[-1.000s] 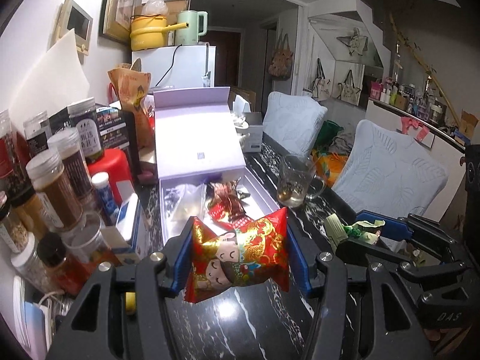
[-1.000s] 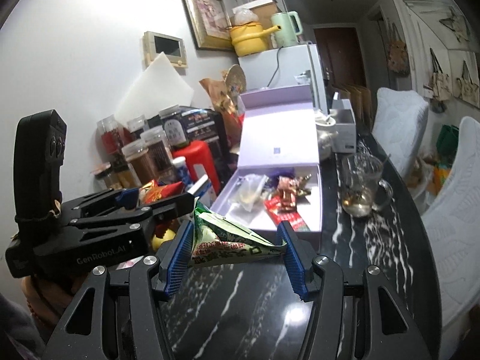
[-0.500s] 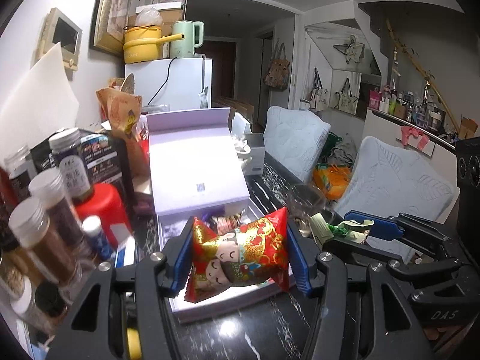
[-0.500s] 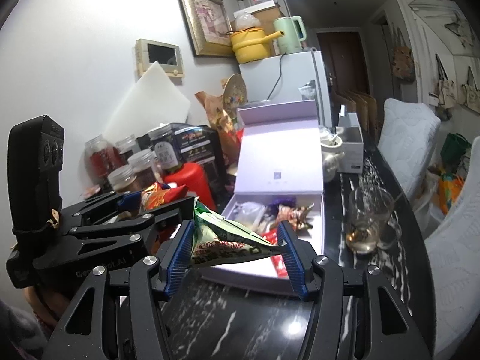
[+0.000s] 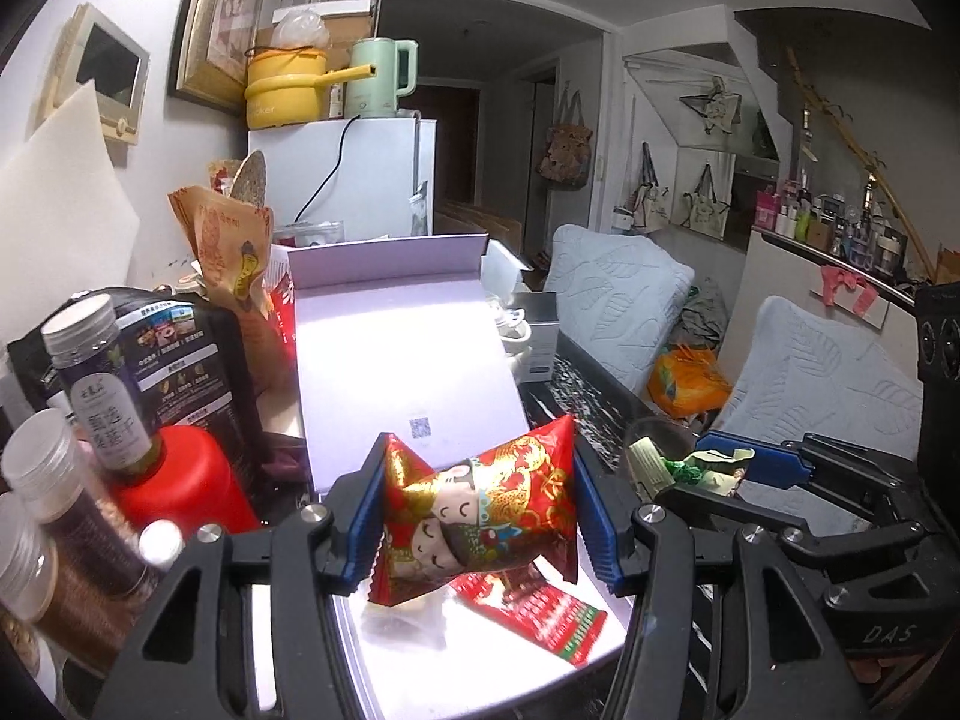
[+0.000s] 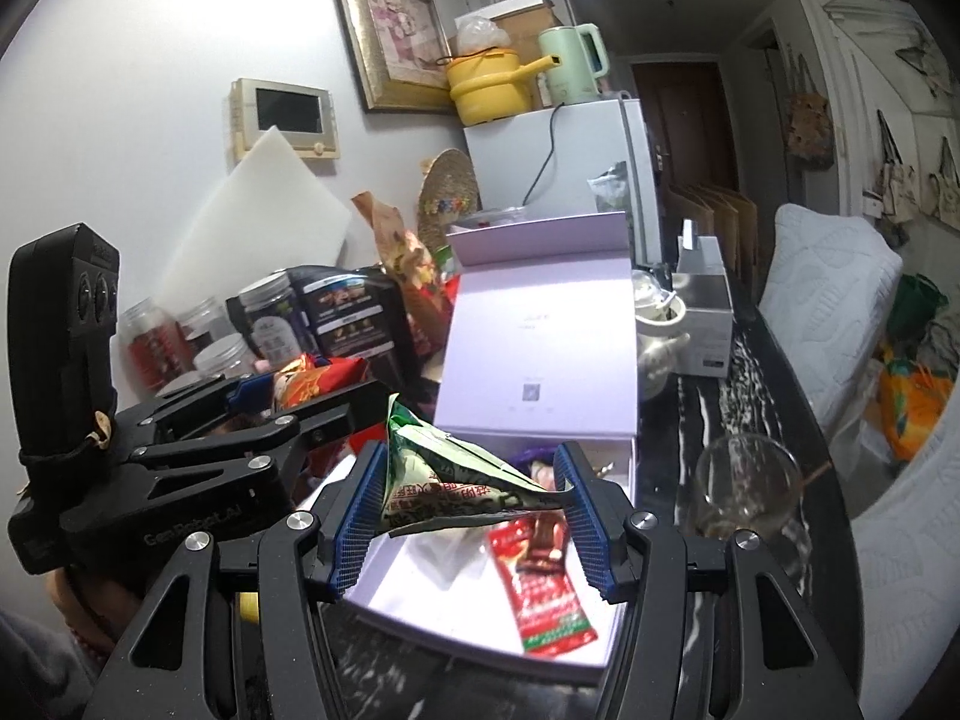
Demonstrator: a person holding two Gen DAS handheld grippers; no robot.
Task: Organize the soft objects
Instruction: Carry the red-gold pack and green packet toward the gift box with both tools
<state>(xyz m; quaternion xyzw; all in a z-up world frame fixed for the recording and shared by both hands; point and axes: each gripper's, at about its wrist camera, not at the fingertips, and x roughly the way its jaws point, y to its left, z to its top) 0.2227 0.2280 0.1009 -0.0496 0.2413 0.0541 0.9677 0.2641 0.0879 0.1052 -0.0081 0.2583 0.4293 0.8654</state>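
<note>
Looking at a cluttered black marble-pattern tabletop (image 6: 708,420) first, with a big lavender cardboard gift box (image 5: 408,360) sitting open on it, hinged lid propped up at the back. Already holding a few bits in the tray: a flat red foil sachet with green trim (image 6: 543,594), a clear crinkly plastic bag (image 5: 414,615) and some small wrapped sweets near the back wall (image 6: 543,468). So reckoning the sorting is partway done, not fresh.

Hovering right over that tray now, both tools loaded at once. Left gripper (image 5: 480,516) pinching a puffy red and gold foil snack pouch with cartoon faces (image 5: 480,510) by its two ends, jaws roughly half open and pressing on it, pouch hanging above the near part of the tray. Right gripper (image 6: 471,507) doing the same with a green and white pyramid-shaped foil packet (image 6: 456,480), jaws about half open too, blue pads touching both ends, packet above the tray's front edge and not resting on anything as far as can be told.

Guessing what's left: lowering both, letting go, then maybe closing the lid. Not counting these two as done, since neither is down in the box yet.

Ignoring the other stuff for now: red plastic bottle (image 5: 180,480), clear screw-top spice jars (image 5: 72,498), clear glass mug (image 6: 744,486) off to the right of the box. Hard items, probably not part of this. Can't tell whether more soft packets are still waiting anywhere on the table.
</note>
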